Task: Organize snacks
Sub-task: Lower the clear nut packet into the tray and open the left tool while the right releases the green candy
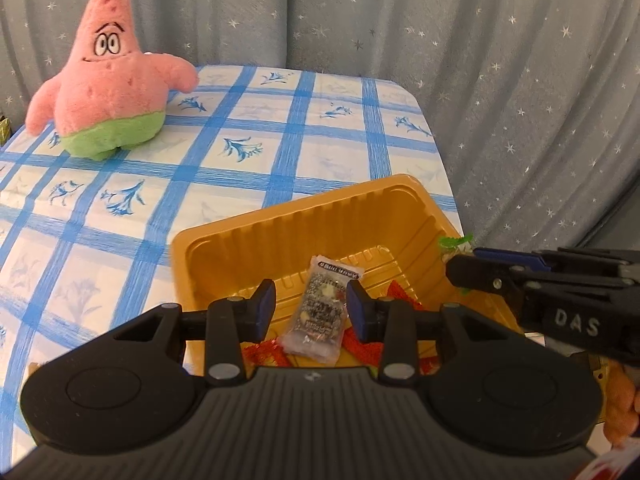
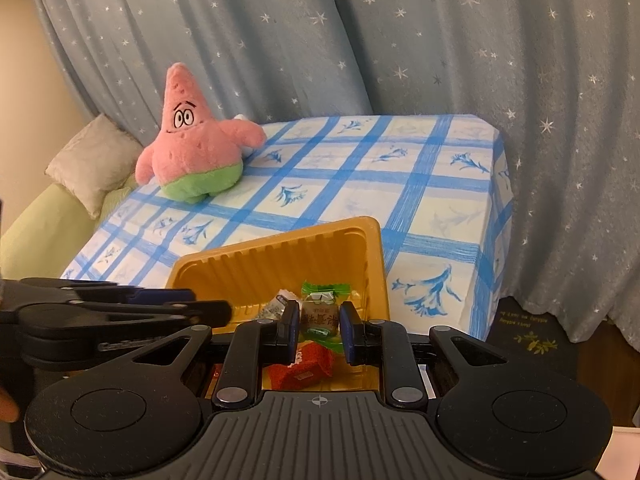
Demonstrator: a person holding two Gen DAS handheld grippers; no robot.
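An orange plastic tray [image 1: 304,208] [image 2: 280,236] stands on the blue-checked tablecloth near the table's front edge. In it lie red snack packets [image 2: 304,372] and, on top of them, a clear-wrapped dark snack [image 1: 320,312] [image 2: 274,306]. My left gripper [image 1: 312,304] hangs over that snack. Its jaws are partly apart and a strip of tray shows beside the wrapper. In the right wrist view the left gripper [image 2: 216,306] ends short of the snack. My right gripper [image 2: 319,320] is shut on a green-wrapped candy [image 2: 320,314] above the tray. In the left wrist view that gripper [image 1: 452,270] comes in from the right with the green wrapper [image 1: 454,243] sticking out.
A pink and green star plush [image 1: 108,88] [image 2: 192,152] sits at the table's far left. A grey starred curtain [image 1: 500,80] hangs behind and to the right of the table. A pale cushion [image 2: 88,160] lies on a green seat at the left.
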